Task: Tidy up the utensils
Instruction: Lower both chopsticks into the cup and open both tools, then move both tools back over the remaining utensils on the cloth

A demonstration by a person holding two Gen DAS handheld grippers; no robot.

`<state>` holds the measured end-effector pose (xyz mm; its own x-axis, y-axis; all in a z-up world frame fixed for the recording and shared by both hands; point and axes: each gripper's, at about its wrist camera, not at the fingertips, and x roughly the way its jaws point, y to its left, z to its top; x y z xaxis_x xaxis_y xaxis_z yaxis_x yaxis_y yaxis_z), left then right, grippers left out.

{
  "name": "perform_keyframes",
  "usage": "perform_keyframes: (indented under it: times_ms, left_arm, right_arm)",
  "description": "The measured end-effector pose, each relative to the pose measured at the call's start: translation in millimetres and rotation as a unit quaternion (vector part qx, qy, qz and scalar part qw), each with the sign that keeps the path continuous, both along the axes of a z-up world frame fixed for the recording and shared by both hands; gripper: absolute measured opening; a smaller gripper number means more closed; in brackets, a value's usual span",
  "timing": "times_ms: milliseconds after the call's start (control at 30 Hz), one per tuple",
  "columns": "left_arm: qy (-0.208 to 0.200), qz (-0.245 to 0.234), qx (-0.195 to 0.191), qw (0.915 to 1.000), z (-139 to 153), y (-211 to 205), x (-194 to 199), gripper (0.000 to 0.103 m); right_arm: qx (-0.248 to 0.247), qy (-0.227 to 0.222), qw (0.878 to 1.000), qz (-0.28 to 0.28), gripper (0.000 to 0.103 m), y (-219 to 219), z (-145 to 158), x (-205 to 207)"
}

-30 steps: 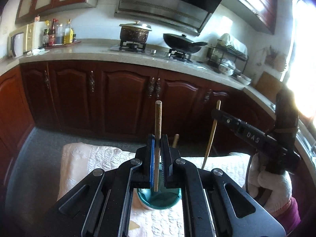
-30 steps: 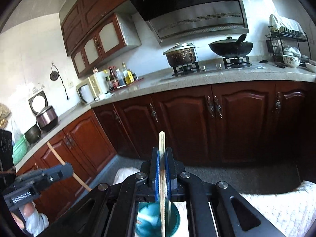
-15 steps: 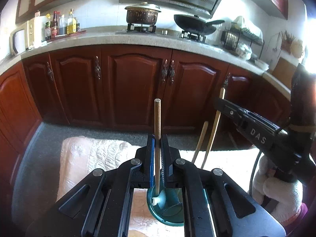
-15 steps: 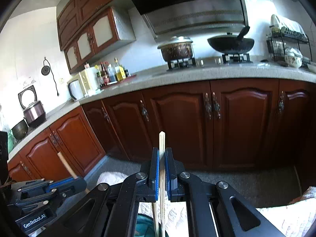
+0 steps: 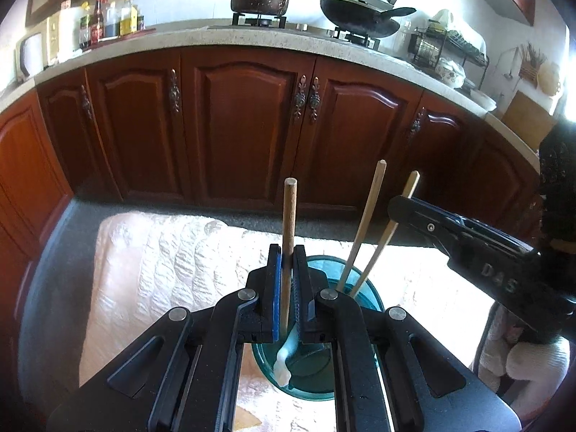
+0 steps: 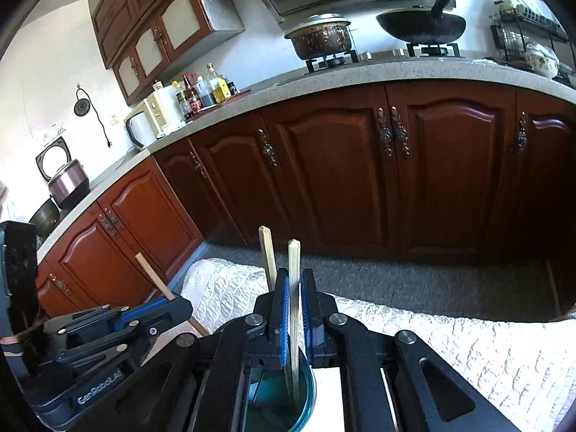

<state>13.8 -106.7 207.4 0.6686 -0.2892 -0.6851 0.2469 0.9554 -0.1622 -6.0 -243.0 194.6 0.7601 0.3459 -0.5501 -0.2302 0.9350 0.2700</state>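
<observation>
My left gripper (image 5: 287, 252) is shut on a spoon's brown wooden handle (image 5: 289, 216), held upright; its white bowl (image 5: 282, 367) hangs inside a teal glass cup (image 5: 356, 288) on the quilted table. Two pale chopsticks (image 5: 363, 230) lean in the cup. My right gripper (image 6: 294, 277) is shut on one chopstick (image 6: 294, 288), its lower end inside the cup (image 6: 306, 396). The second chopstick (image 6: 268, 257) stands just left of it. The right gripper also shows in the left wrist view (image 5: 468, 244), the left one in the right wrist view (image 6: 108, 342).
A white quilted cloth (image 5: 162, 252) covers the table (image 6: 468, 342). Dark red cabinets (image 5: 244, 126) and a stone counter (image 6: 396, 72) with a pot, a wok and bottles run behind, across a grey floor gap (image 6: 432, 280).
Both grippers have come down over the cup. The spoon's bowl and the right chopstick's lower end are now inside it, and both views tilt further down.
</observation>
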Motion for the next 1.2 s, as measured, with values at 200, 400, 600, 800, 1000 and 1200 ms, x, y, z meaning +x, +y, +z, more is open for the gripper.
perform_keyframes:
  times_ms: [200, 400, 600, 800, 1000, 1200]
  left_arm:
    - [0.012, 0.001, -0.011, 0.9999, 3, 4, -3, 0.016]
    - [0.009, 0.002, -0.016, 0.9998, 7, 6, -14, 0.041]
    - [-0.004, 0.006, -0.008, 0.9999, 15, 6, -29, 0.045]
    - [-0.023, -0.002, 0.005, 0.9997, 24, -2, -51, 0.047]
    - [-0.039, -0.011, 0.008, 0.9992, 33, -13, -76, 0.051]
    - [-0.053, -0.027, 0.014, 0.9981, 38, -28, -102, 0.051]
  right_arm:
    - [0.0, 0.004, 1.0, 0.005, 0.03, -5, 5, -8]
    - [-0.004, 0.015, 1.0, 0.004, 0.031, -7, 3, -18]
    - [-0.017, 0.019, 1.0, 0.002, 0.032, -6, 3, -34]
    - [-0.028, 0.017, 0.999, -0.007, 0.034, -7, 7, -58]
    - [-0.033, 0.018, 0.999, -0.022, 0.036, -15, 11, -85]
    - [-0.051, 0.014, 0.998, -0.039, 0.036, -25, 17, -117]
